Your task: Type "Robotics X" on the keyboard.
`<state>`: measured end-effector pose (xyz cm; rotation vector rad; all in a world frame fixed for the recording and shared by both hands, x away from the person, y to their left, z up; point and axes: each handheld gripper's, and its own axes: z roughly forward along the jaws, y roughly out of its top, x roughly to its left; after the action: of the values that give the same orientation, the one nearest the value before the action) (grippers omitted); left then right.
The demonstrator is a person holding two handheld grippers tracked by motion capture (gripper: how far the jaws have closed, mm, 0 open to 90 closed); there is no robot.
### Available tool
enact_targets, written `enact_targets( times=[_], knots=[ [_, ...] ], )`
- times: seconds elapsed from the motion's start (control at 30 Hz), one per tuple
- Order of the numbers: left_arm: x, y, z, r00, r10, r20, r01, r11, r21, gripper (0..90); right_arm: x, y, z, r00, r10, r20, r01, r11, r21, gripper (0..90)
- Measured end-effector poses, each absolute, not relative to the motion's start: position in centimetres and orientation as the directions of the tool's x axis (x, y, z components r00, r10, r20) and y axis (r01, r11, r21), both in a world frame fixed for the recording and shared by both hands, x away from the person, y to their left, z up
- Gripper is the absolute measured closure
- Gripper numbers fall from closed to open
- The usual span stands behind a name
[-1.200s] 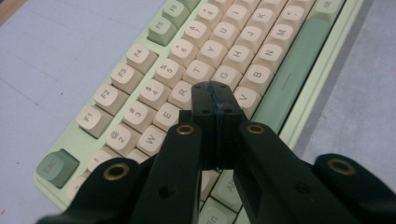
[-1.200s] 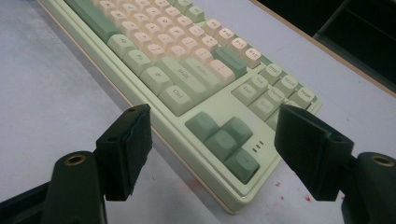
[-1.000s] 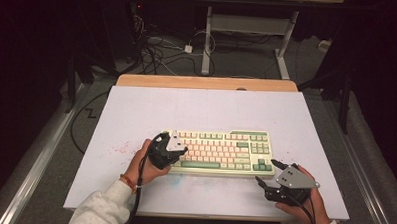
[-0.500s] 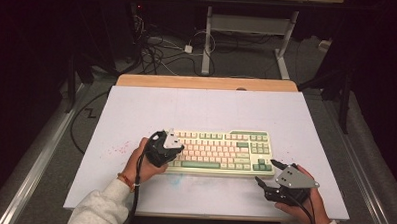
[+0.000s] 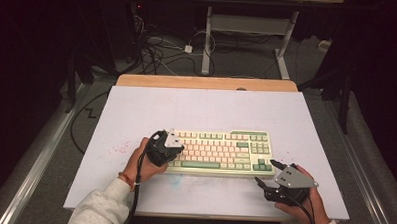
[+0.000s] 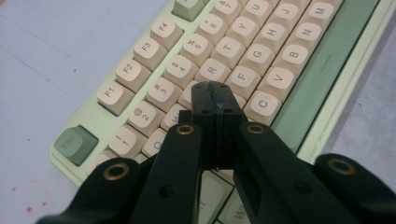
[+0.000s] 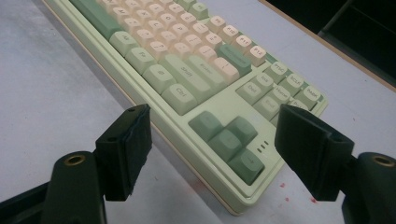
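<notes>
A pale green mechanical keyboard (image 5: pixel 220 151) with cream and green keycaps lies flat near the front middle of the white-covered worktop (image 5: pixel 206 112), its long side running across the person's view. The left gripper (image 5: pixel 171 147) is held by the left hand (image 5: pixel 140 162) over the keyboard's left end; in the left gripper view its two black jaws are pressed together with nothing between them, and the closed tip (image 6: pixel 213 95) sits low over the letter rows, by the keys around the E, D and C, though whether it actually touches a keycap cannot be told. The Esc key (image 6: pixel 74 143) shows at the corner of the keyboard in that view, with the function row running away from it. The right gripper (image 5: pixel 265 173), held in the right hand (image 5: pixel 303 203), rests just off the keyboard's front right corner, with its grey three-cornered plate (image 5: pixel 294 176) on top. In the right gripper view its jaws stand wide apart and hold nothing, and the green arrow keys (image 7: pixel 229 140) lie between them farther off. Faint red specks (image 5: pixel 116 150) mark the worktop cover to the left of the keyboard.
</notes>
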<state>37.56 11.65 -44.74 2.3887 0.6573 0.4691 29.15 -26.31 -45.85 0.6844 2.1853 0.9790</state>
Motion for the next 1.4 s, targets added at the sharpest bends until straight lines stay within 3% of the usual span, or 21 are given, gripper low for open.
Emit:
enact_targets(
  times=[0.8,1.4],
  knots=[
    [37.6,11.4,-45.2,0.809,0.554,0.196,0.332,-0.707,0.624,87.4,29.1,-26.2,-46.0,-0.668,0.658,-0.347,0.193,0.604,0.773,27.5],
    [37.3,11.5,-44.4,0.795,0.568,0.215,0.311,-0.685,0.659,77.2,29.2,-26.2,-45.9,-0.666,0.661,-0.346,0.195,0.602,0.774,27.5]
  ],
)
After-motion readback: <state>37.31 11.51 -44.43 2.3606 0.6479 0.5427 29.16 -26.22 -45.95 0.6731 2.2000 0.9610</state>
